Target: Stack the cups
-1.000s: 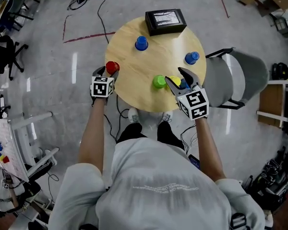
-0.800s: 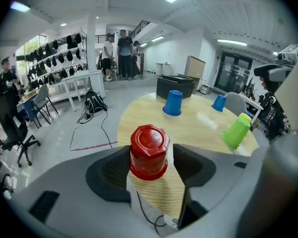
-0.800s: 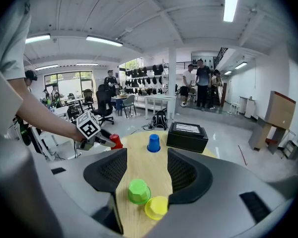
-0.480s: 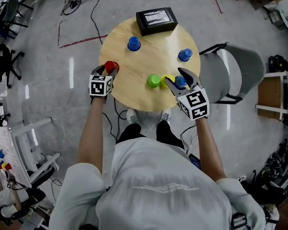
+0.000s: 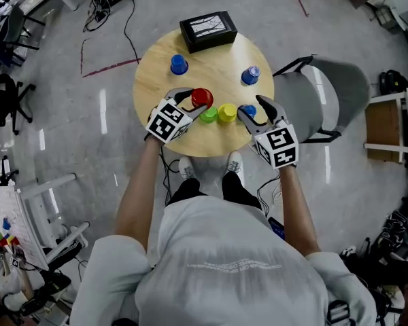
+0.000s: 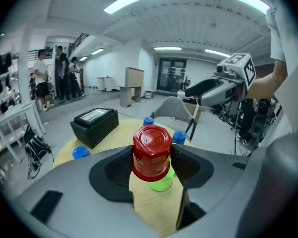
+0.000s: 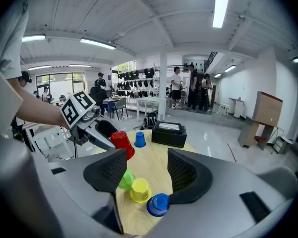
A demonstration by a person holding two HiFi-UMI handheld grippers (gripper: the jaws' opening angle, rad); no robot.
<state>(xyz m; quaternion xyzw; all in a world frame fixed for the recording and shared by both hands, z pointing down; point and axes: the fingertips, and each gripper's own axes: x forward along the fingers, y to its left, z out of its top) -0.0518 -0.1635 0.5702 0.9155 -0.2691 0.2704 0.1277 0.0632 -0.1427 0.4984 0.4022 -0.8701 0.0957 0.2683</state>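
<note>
Your left tongs [image 5: 194, 100], jaws just closed onto an upturned red plastic cup [image 6: 151, 151], hold it raised beside the green plastic cup [image 5: 209, 115] on the round wooden worktop [image 5: 211, 60], seemingly to cap it; your right tongs [image 7: 146, 170] gape wide, empty.

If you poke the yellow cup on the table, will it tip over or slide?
Probably slide: the yellow cup stands upside down on its wider rim, so it looks steady. It seems small, thin plastic, so likely light. Pushed sideways, it may bump the green cup close beside it.
</note>
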